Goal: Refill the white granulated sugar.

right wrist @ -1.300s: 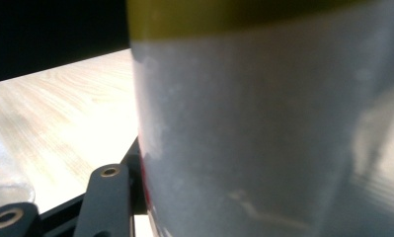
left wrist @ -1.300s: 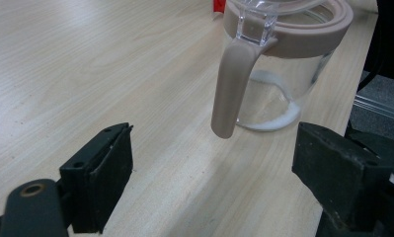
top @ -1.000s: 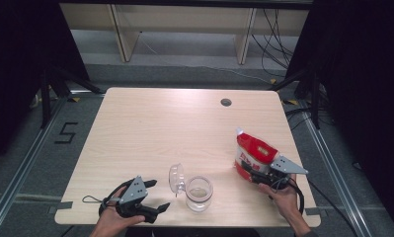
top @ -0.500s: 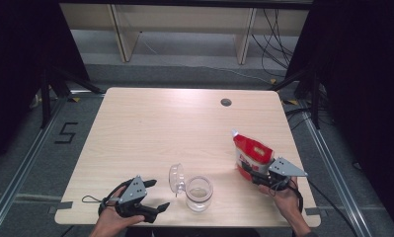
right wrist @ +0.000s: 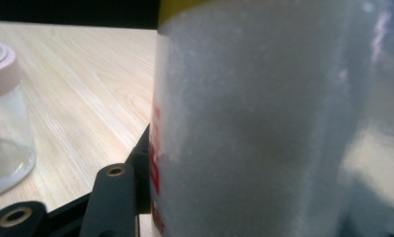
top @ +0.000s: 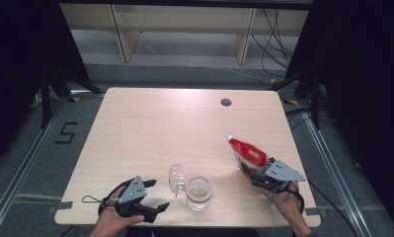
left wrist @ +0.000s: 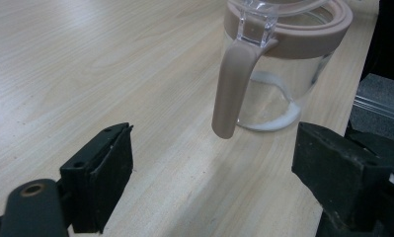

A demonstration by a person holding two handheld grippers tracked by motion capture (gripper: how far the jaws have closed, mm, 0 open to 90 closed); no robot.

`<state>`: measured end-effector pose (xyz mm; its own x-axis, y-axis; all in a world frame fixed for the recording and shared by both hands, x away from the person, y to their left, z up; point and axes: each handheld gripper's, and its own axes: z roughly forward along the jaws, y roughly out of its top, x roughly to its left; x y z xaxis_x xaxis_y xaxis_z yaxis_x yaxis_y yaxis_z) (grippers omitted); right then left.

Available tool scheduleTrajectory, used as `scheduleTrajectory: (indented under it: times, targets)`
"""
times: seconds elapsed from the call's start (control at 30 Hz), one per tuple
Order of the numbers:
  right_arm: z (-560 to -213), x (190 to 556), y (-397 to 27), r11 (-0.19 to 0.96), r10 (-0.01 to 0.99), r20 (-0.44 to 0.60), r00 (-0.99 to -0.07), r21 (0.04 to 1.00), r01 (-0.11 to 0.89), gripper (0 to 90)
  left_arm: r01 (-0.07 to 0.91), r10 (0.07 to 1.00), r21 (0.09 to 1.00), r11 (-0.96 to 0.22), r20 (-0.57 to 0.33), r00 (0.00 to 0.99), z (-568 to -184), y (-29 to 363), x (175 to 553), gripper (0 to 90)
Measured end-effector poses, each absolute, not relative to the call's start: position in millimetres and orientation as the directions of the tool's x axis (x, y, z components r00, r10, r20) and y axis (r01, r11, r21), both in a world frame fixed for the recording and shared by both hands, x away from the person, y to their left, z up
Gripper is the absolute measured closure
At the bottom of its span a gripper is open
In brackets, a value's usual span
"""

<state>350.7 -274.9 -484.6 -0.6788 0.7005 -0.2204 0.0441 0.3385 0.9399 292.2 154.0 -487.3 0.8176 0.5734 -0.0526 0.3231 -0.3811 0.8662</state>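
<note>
Surface: light wood-grain top with a round cable hole at 1 o'clock. All working items are gathered along the 6 o'clock edge.

Bag: red and white pouch with a clear panel, found at 4 o'clock on the surface. It is held tilted, its pale corner tipped toward 11 o'clock, well apart from the jar. In the right gripper view a white granular fill is seen behind the clear film.

Jar: clear glass with a pinkish rim and handle, stood upright at 6 o'clock. Its hinged clear lid is swung open at the 10 o'clock side. In the left gripper view a thin white layer is seen at the bottom and the handle hangs toward the camera.

Right claw: clenched on the lower part of the bag, a black jaw pressed against each side.

Left claw: released, jaws spread with nothing between them, rested at 7 o'clock just beside the jar, handle within reach.

Progress, as judged: the lid is open and the bag is gripped and lifted; a small amount appears to be in the jar already. Left to do: the bag's corner to be brought over the jar mouth, the fill poured, the lid closed.
</note>
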Motion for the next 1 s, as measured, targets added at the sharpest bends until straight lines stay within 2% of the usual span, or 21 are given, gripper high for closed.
scheduleTrajectory:
  times: [0.07, 0.1, 0.2, 0.23, 0.27, 0.37, 0.4, 0.47, 0.53, 0.63, 0.93, 1.0]
  targets:
    - [-483, 349, -274, 0.345, 0.699, -0.228, -0.678, 0.938, 0.041, 48.1, 0.305, 0.563, 0.867, -0.395, -0.033, 0.826, -487, 155, 293, 15.5]
    - [-478, 345, -273, 0.415, 0.674, -0.339, -0.656, 0.909, -0.044, 48.2, 0.323, 0.576, 0.864, -0.387, -0.047, 0.816, -487, 155, 292, 15.5]
    - [-472, 339, -271, 0.460, 0.643, -0.401, -0.653, 0.884, -0.090, 48.2, 0.324, 0.577, 0.864, -0.386, -0.048, 0.816, -487, 155, 292, 15.5]
    - [-472, 339, -271, 0.460, 0.643, -0.401, -0.653, 0.884, -0.090, 48.2, 0.316, 0.570, 0.857, -0.407, -0.033, 0.821, -487, 157, 294, 15.5]
    - [-469, 334, -268, 0.489, 0.630, -0.430, -0.647, 0.867, -0.100, 48.3, 0.329, 0.574, 0.866, -0.376, -0.061, 0.816, -488, 155, 293, 15.5]
    - [-466, 330, -265, 0.514, 0.604, -0.462, -0.649, 0.848, -0.125, 48.3, 0.331, 0.576, 0.867, -0.373, -0.063, 0.815, -489, 155, 293, 15.5]
    - [-466, 328, -264, 0.528, 0.594, -0.478, -0.647, 0.839, -0.135, 48.3, 0.321, 0.573, 0.855, -0.406, -0.035, 0.819, -488, 158, 294, 15.5]
    - [-464, 325, -259, 0.566, 0.566, -0.527, -0.634, 0.808, -0.167, 48.4, 0.336, 0.571, 0.865, -0.373, -0.072, 0.818, -488, 156, 294, 15.5]
    - [-463, 323, -257, 0.577, 0.552, -0.530, -0.644, 0.800, -0.164, 48.4, 0.334, 0.571, 0.862, -0.382, -0.064, 0.818, -488, 157, 294, 15.5]
    - [-460, 319, -253, 0.621, 0.514, -0.588, -0.625, 0.758, -0.202, 48.5, 0.324, 0.570, 0.866, -0.382, -0.055, 0.820, -488, 157, 295, 15.5]
    - [-449, 306, -243, 0.758, 0.354, -0.765, -0.537, 0.572, -0.314, 48.6, 0.339, 0.585, 0.864, -0.372, -0.066, 0.809, -489, 157, 295, 15.5]
    - [-450, 303, -242, 0.755, 0.374, -0.751, -0.544, 0.587, -0.292, 48.7, 0.339, 0.578, 0.864, -0.373, -0.069, 0.813, -489, 158, 296, 15.4]
